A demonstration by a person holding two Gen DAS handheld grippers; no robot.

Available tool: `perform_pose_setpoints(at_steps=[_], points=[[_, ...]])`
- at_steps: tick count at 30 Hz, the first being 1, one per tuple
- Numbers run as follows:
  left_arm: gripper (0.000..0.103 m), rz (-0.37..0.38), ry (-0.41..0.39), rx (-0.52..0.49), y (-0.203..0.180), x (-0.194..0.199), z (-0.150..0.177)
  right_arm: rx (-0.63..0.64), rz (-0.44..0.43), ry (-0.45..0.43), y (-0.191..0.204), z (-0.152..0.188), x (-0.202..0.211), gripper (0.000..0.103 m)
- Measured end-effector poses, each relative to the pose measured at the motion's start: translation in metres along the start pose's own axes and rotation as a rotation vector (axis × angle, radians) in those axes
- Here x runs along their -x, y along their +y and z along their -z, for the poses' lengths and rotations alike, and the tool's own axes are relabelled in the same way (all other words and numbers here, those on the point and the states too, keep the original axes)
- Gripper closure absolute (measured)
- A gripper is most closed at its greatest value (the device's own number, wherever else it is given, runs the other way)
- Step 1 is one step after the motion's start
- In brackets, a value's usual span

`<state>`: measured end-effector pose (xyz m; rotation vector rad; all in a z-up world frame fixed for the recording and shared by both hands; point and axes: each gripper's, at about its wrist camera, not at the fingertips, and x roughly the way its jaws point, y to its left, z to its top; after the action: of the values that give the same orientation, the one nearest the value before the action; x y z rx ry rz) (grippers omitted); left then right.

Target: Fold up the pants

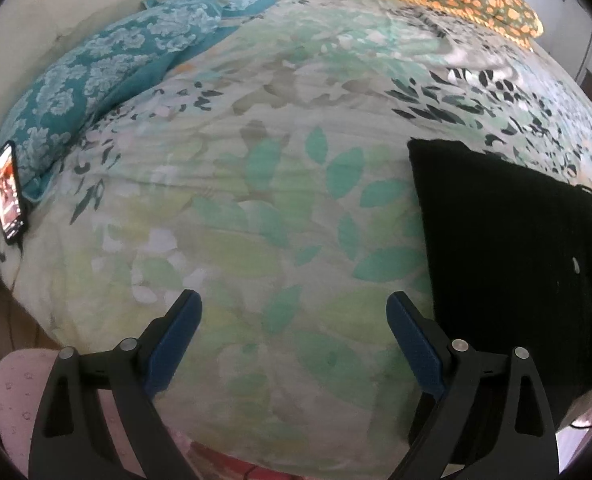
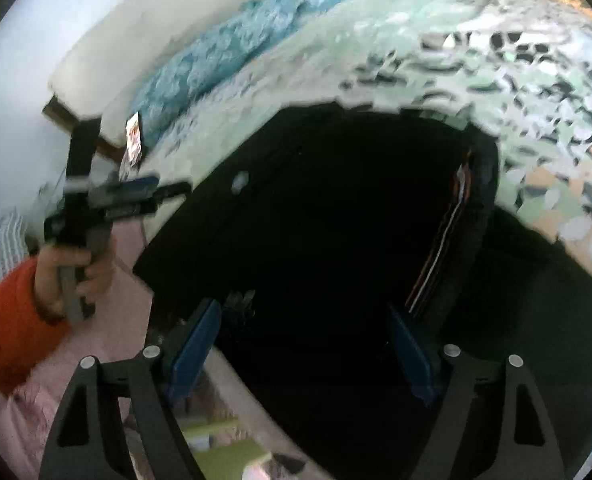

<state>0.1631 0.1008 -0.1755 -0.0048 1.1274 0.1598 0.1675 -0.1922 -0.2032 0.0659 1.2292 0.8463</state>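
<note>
Both pairs of fingers stand spread, and neither pinches anything. Between my left gripper's (image 1: 293, 300) fingers lies only bare leaf-print bedspread (image 1: 255, 208). The black pants (image 1: 508, 248) lie flat on it, out past my right-hand finger, their near edge just beside that finger but apart from it. A small pale button shows on the cloth.

My right gripper (image 2: 304, 312) hangs over the pants, which fill the space between and ahead of its fingers. Whether the tips touch the cloth I cannot tell; this view is smeared by motion. Ahead and toward the right finger the waistband stands open, a striped lining showing at its edge. Off beyond the left finger, a hand in an orange sleeve holds my other gripper above the bed.

What could go wrong, as I judge it: closing the right fingers here could catch one layer only, so the fold drags skewed. With the left gripper off the cloth, nothing pins the pants, and a one-sided lift could slide or bunch them. A phone (image 1: 9, 192) leans by a teal pillow (image 1: 95, 72), far out beyond my left finger; a wide sweep could knock it.
</note>
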Motion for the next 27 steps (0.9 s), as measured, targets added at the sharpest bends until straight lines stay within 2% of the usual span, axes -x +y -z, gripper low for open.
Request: perform_pose_setpoints(at_steps=[3, 5, 7, 9, 10, 11, 15, 17, 19, 20, 21, 22, 23, 24, 27], points=[[0.009, -0.003, 0.011, -0.022, -0.008, -0.005, -0.001, -0.039, -0.077, 0.024, -0.011, -0.001, 0.000, 0.022], [0.009, -0.016, 0.007, -0.035, -0.011, -0.005, 0.000, -0.142, -0.205, 0.017, -0.027, -0.001, 0.006, 0.035], [0.009, -0.020, 0.003, -0.031, -0.008, -0.003, 0.001, -0.194, -0.269, 0.010, -0.039, 0.001, 0.010, 0.045], [0.009, -0.022, 0.009, -0.017, -0.004, -0.004, 0.001, -0.222, -0.283, 0.021, -0.045, 0.003, 0.009, 0.054], [0.009, -0.022, 0.016, -0.005, -0.002, -0.005, 0.001, -0.222, -0.249, 0.041, -0.046, 0.003, 0.006, 0.060], [0.009, -0.020, 0.024, 0.007, 0.000, -0.007, 0.000, -0.232, -0.208, 0.068, -0.046, 0.002, 0.000, 0.061], [0.009, -0.017, 0.043, 0.026, 0.000, -0.013, 0.000, -0.261, -0.181, 0.052, -0.039, -0.004, -0.010, 0.059], [0.009, -0.031, 0.040, 0.013, -0.001, -0.013, 0.001, -0.276, -0.219, 0.040, -0.041, -0.003, -0.010, 0.041], [0.009, -0.037, 0.038, 0.009, -0.001, -0.012, 0.002, -0.284, -0.252, 0.038, -0.043, -0.007, -0.009, 0.035], [0.009, -0.037, 0.038, 0.012, -0.001, -0.012, 0.002, -0.284, -0.242, 0.044, -0.043, -0.008, -0.008, 0.037], [0.009, -0.037, 0.039, 0.016, 0.001, -0.012, 0.003, -0.282, -0.232, 0.055, -0.042, -0.008, -0.008, 0.041], [0.009, -0.036, 0.041, 0.021, 0.002, -0.012, 0.003, -0.281, -0.211, 0.069, -0.043, -0.008, -0.007, 0.066], [0.009, -0.035, 0.043, 0.026, 0.003, -0.012, 0.003, -0.322, -0.236, 0.072, -0.048, -0.006, -0.007, 0.086], [0.009, -0.032, 0.045, 0.033, 0.005, -0.012, 0.003, -0.367, -0.292, 0.046, -0.052, -0.003, -0.004, 0.092], [0.009, -0.034, 0.041, 0.052, 0.010, -0.011, 0.001, -0.395, -0.369, -0.034, -0.043, 0.002, 0.014, 0.093]])
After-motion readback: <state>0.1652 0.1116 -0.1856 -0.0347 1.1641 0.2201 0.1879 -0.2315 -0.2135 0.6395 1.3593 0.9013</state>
